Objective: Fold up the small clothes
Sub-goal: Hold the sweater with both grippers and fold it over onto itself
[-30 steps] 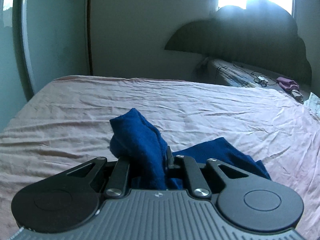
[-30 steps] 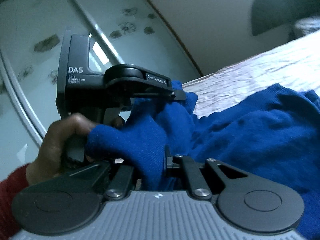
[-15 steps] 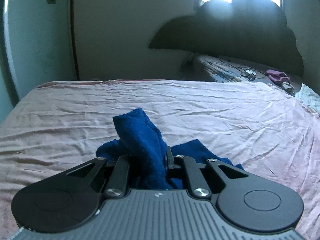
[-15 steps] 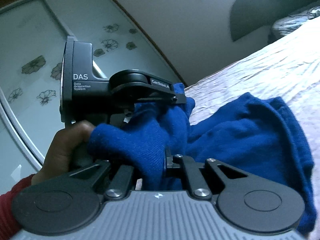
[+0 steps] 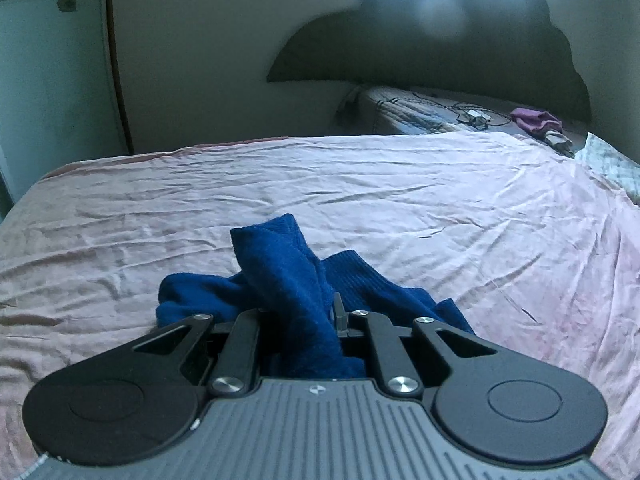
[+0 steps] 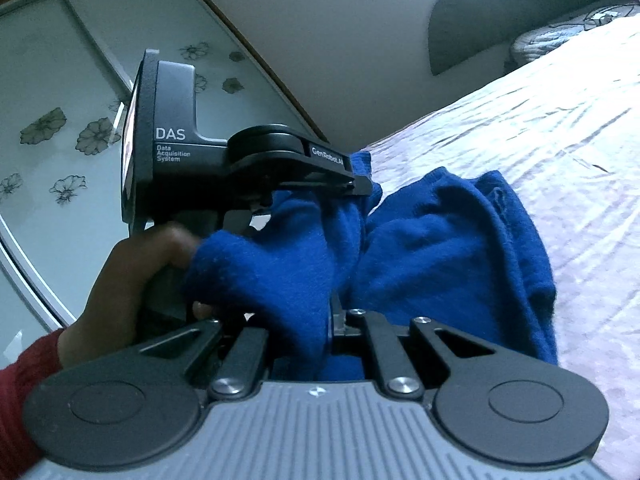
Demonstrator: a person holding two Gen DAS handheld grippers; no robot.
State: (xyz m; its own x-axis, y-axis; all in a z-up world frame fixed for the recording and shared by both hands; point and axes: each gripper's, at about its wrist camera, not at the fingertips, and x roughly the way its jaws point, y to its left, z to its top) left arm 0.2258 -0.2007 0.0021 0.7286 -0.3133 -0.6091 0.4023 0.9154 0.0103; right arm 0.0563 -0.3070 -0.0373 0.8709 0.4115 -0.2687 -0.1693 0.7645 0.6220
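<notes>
Leftmost in the left wrist view, a pale green panel (image 5: 48, 80) with flower prints stands beside a dark door edge, and a plain wall runs behind the bed. Across the middle spreads the wrinkled pink sheet (image 5: 400, 200), bare apart from the blue knit garment (image 5: 280, 272), which lies bunched low in the middle of the view. One fold of it rises in a peak and runs down between the fingers of the left gripper (image 5: 304, 320), whose jaws stand narrow, pinched on that cloth. The cloth hides the fingertips, so the pads themselves cannot be seen. Farther right, past the sheet's far edge, a dark scalloped headboard (image 5: 440, 40) blocks most of a bright window. Below it lies a patterned mattress edge (image 5: 400, 108) with tangled cables (image 5: 476, 114) and a purple cloth (image 5: 536, 118) on top.

From the right wrist view, a hand (image 6: 132, 280) in a red sleeve (image 6: 20, 380) grips the handle of the left gripper (image 6: 356, 188) at the left, in front of flowered sliding panels. That black unit reads "DAS" and clamps a blue corner. Just beside it, the right gripper (image 6: 316, 320) is closed tight on another fold of the same garment, the fabric filling the gap. To the right, the rest of the garment sags onto the pink sheet.
</notes>
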